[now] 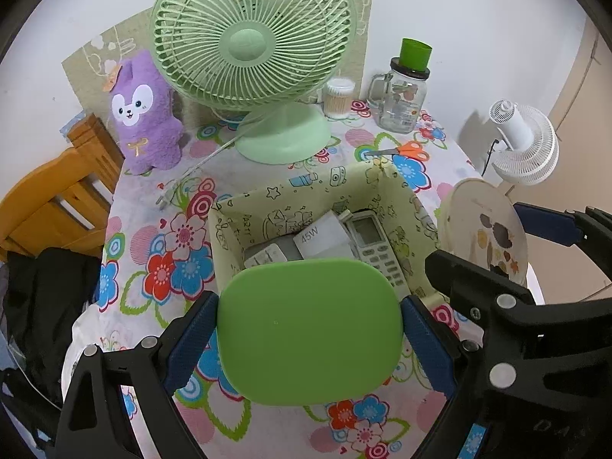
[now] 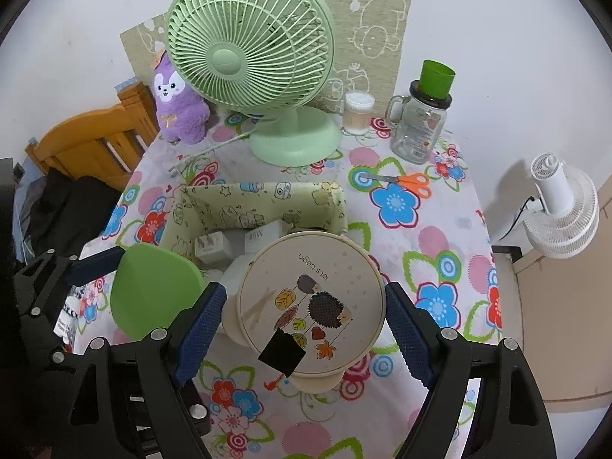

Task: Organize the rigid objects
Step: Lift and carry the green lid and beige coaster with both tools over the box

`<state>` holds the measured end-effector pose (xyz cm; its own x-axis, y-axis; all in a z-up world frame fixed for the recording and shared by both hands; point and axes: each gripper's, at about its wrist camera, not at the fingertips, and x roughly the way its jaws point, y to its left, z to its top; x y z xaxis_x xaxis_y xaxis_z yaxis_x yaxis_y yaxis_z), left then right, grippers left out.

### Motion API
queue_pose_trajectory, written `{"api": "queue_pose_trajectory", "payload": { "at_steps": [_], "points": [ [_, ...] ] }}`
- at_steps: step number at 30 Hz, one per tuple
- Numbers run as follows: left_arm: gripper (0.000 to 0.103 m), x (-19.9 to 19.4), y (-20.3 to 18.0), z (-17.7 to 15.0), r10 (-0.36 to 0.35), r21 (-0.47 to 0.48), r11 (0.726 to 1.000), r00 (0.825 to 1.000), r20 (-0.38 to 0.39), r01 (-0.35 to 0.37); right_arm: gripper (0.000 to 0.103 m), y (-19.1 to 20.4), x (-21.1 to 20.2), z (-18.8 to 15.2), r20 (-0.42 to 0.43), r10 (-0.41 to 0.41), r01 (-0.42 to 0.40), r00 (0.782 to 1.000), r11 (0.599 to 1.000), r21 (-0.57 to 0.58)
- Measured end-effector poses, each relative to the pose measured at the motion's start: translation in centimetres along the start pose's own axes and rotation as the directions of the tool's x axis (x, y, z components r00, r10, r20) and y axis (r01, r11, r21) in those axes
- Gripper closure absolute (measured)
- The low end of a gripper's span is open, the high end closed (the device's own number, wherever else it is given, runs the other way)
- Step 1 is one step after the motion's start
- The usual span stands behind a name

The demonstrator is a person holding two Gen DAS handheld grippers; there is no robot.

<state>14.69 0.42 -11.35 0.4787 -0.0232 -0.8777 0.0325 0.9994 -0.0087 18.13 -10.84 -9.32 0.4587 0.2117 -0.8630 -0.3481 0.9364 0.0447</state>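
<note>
My left gripper (image 1: 309, 331) is shut on a flat green lid-like case (image 1: 310, 331), held above the near edge of a pale patterned storage box (image 1: 244, 214). The box holds a white remote (image 1: 376, 244) and white chargers (image 1: 321, 237). My right gripper (image 2: 304, 306) is shut on a round cream tin with a hedgehog picture (image 2: 310, 302), held over the box's near right side. The green case (image 2: 153, 290) and the left gripper's fingers (image 2: 95, 262) also show in the right wrist view; the tin (image 1: 485, 229) shows at the right of the left wrist view.
A green desk fan (image 1: 252, 38), a purple plush toy (image 1: 143, 111), a cotton-swab jar (image 1: 338, 97), a glass mug jar with a green cup on it (image 1: 401, 103) and orange scissors (image 1: 405, 151) stand on the flowered tablecloth. A wooden chair (image 1: 53, 199) is left; a white fan (image 2: 562, 210) right.
</note>
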Motion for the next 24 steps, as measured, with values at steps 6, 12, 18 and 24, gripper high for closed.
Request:
{"api": "queue_pose_trajectory", "payload": {
  "at_steps": [6, 12, 18, 24],
  "points": [
    [0.008, 1.6, 0.6, 0.7, -0.017, -0.009, 1.0, 1.0, -0.019, 0.017, 0.019, 0.5, 1.1, 1.1, -0.008, -0.005, 0.005, 1.0, 1.0, -0.008],
    [0.008, 3.6, 0.8, 1.4, -0.039, -0.012, 0.999, 0.998, -0.048, 0.038, 0.019, 0.3, 2.8, 1.9, -0.034, 0.001, -0.001, 0.999, 1.0, 0.009],
    [0.008, 5.6, 0.9, 1.8, -0.073, -0.025, 0.997, 0.994, -0.082, 0.072, 0.019, 0.0, 4.5, 2.3, -0.056, -0.007, 0.009, 0.998, 0.999, 0.03],
    [0.008, 7.4, 0.8, 2.2, -0.081, -0.023, 0.997, 0.991, -0.107, 0.079, 0.019, -0.4, 5.9, 2.6, -0.073, -0.01, 0.013, 0.997, 0.999, 0.046]
  ]
}}
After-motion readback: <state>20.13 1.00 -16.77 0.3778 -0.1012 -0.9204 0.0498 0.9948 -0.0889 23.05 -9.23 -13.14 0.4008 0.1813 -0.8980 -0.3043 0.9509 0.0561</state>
